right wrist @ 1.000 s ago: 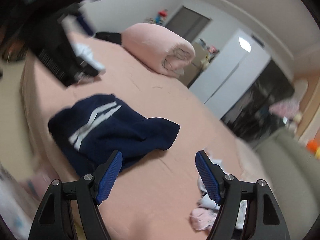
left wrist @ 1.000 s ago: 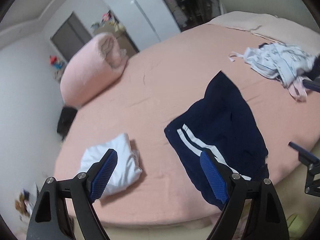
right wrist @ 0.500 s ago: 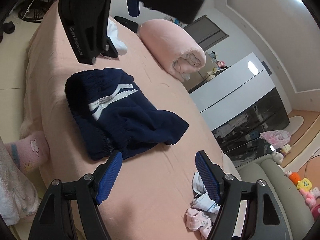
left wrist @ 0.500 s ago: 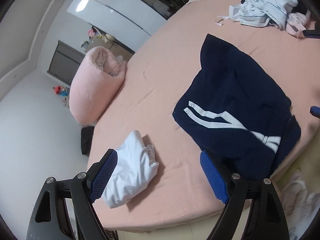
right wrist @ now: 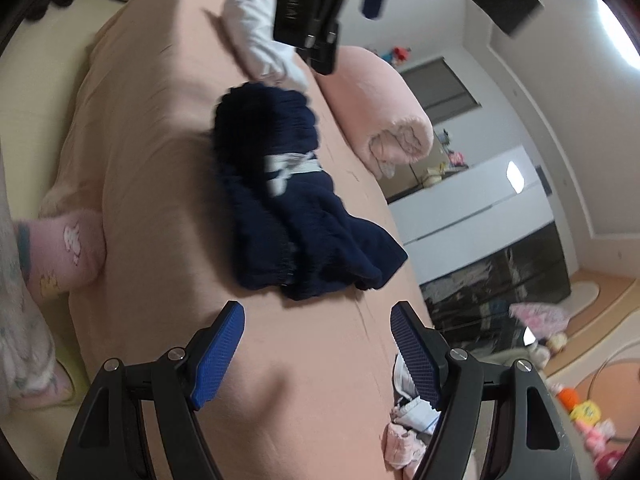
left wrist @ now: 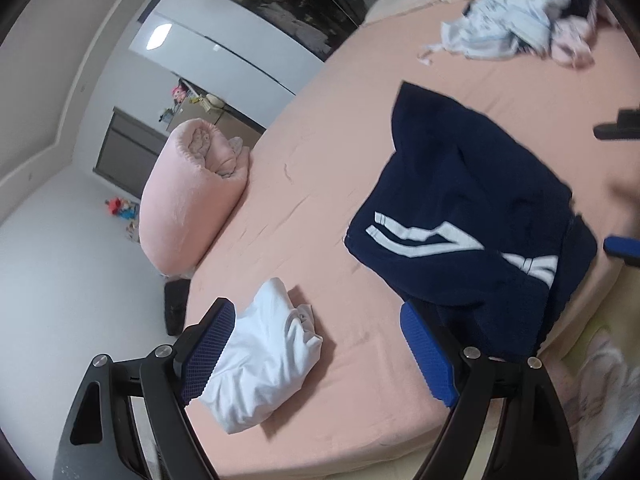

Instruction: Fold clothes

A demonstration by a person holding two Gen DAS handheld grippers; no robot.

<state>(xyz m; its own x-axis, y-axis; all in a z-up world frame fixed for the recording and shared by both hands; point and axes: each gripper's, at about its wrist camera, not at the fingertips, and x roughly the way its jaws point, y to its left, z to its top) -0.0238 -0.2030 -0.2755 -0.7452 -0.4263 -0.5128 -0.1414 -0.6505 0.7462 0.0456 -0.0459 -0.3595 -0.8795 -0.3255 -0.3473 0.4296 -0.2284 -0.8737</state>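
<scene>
In the left wrist view, a rolled pink blanket [left wrist: 192, 196] lies at the middle left, on the far edge of the pink-sheeted bed [left wrist: 320, 168]. Below it, at the lower left, a folded white garment [left wrist: 268, 360] rests on the sheet just beside the left finger of the left gripper [left wrist: 318, 354]; the pictures do not settle whether the pad touches it. This gripper's jaws stand wide apart with nothing between them but bare sheet. To the right of centre, the navy shorts [left wrist: 472, 216] with white stripes lie crumpled on the bed near its front edge, their lower corner passing behind the right finger. At the upper right sits a heap of unfolded pale clothes [left wrist: 516, 32]. At the far right edge, blurred dark and blue parts of the other gripper show.

In the right wrist view, a pink patterned sleeve or cuff [right wrist: 64, 256] shows at the middle left against the side of the bed. The right gripper [right wrist: 318, 354] fills the bottom, jaws wide apart and empty over bare sheet, close to the near hem of the navy shorts [right wrist: 288, 216] in the centre. The folded white garment [right wrist: 256, 44] lies beyond at the top, partly hidden by the left gripper's body. The rolled blanket [right wrist: 380, 104] lies at the upper right.
</scene>
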